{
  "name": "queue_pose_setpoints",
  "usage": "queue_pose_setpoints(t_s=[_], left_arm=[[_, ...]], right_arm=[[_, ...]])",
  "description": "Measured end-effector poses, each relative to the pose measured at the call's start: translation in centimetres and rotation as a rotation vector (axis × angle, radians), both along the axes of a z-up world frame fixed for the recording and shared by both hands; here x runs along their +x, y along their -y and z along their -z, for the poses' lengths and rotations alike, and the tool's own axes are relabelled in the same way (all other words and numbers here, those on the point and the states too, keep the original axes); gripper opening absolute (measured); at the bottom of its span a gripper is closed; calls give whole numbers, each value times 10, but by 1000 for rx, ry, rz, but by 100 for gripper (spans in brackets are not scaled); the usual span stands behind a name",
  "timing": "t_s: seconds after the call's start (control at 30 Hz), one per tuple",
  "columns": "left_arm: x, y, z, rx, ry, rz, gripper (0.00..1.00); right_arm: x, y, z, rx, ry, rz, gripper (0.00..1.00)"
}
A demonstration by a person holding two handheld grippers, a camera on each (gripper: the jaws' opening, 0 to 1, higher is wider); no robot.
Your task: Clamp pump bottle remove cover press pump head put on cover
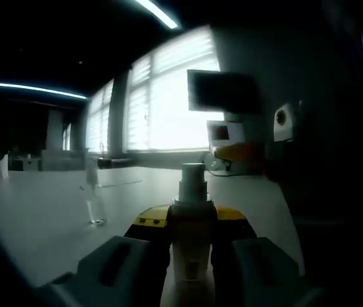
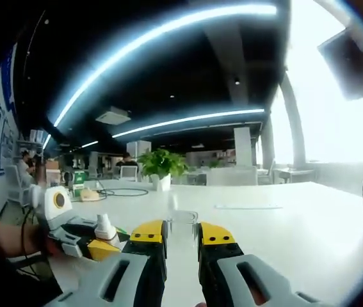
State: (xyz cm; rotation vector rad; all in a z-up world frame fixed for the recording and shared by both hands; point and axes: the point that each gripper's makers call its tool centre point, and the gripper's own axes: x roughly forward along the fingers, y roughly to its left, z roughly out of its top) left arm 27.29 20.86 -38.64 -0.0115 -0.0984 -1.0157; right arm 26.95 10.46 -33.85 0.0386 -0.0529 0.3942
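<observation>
Left claw is clamping the pump bottle, cover off; right claw, jaws parted on nothing, should be pressing the pump head next.

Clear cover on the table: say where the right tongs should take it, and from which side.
Grip the clear cover across its mid wall, coming in level from the side: it stands upright, tall and slim, on the table. The open right tongs face it.
</observation>
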Motion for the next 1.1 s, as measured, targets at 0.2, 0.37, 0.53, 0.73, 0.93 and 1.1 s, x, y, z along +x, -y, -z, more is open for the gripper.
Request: queue_pose_setpoints(t_s=[0.2, 0.37, 0.53, 0.73, 0.93, 1.1], left_arm=[[-1, 1, 0, 2, 9, 5, 14], [-3, 2, 0, 4, 7, 5, 14], [-2, 2, 0, 3, 4, 3, 14], [-1, 1, 0, 1, 3, 2, 14], [-3, 3, 0, 5, 12, 4, 14], [-3, 4, 0, 6, 14, 7, 14]], right_arm=[[1, 9, 3, 2, -9, 18, 14], [3, 11, 11, -4, -27, 27, 14], [6, 14, 22, -17, -50, 35, 14], [6, 17, 33, -25, -72, 42, 14], [7, 18, 42, -24, -94, 45, 14], [9, 20, 51, -32, -110, 52, 14]])
